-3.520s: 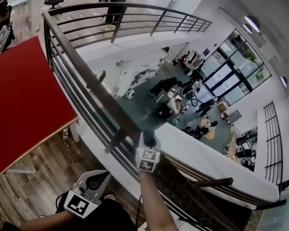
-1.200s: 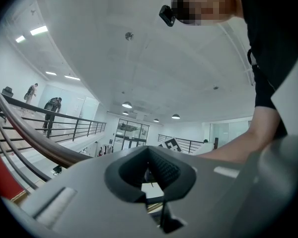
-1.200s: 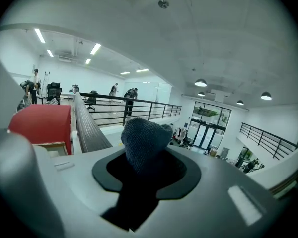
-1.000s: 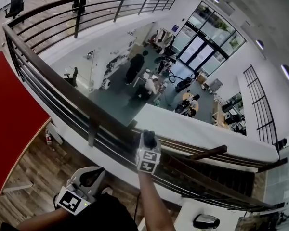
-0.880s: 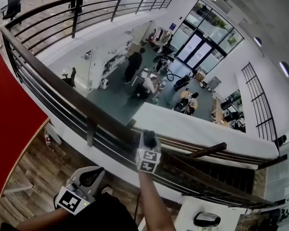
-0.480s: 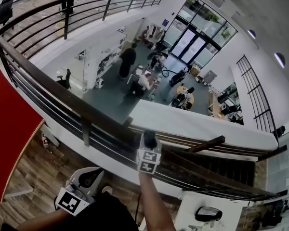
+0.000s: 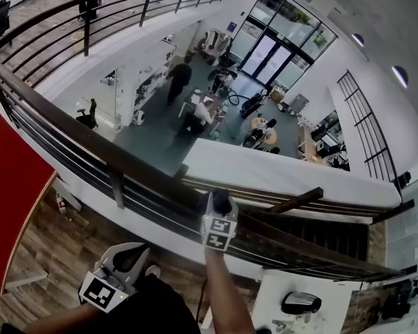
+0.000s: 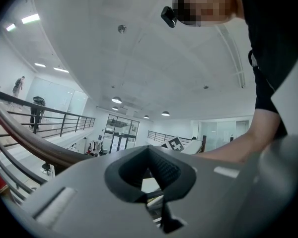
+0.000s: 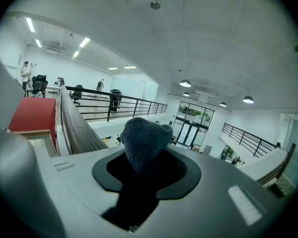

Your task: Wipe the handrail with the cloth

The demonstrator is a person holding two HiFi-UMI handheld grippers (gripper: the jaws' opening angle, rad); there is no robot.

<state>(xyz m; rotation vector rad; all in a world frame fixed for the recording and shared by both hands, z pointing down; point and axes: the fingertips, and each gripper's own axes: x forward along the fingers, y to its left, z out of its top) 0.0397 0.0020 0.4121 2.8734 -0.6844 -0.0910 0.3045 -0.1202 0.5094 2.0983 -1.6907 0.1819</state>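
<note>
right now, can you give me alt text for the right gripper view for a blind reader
A dark grey fluffy cloth stands clamped in the right claw, filling the middle of the view. To its left a dark handrail runs away beside a red panel, with a bright white atrium and glass doors beyond.

Office atrium: a mezzanine handrail (image 7: 129, 163) overlooks desks (image 7: 197, 105), people (image 7: 176, 79) and glass entrance doors (image 7: 263, 49) below.
</note>
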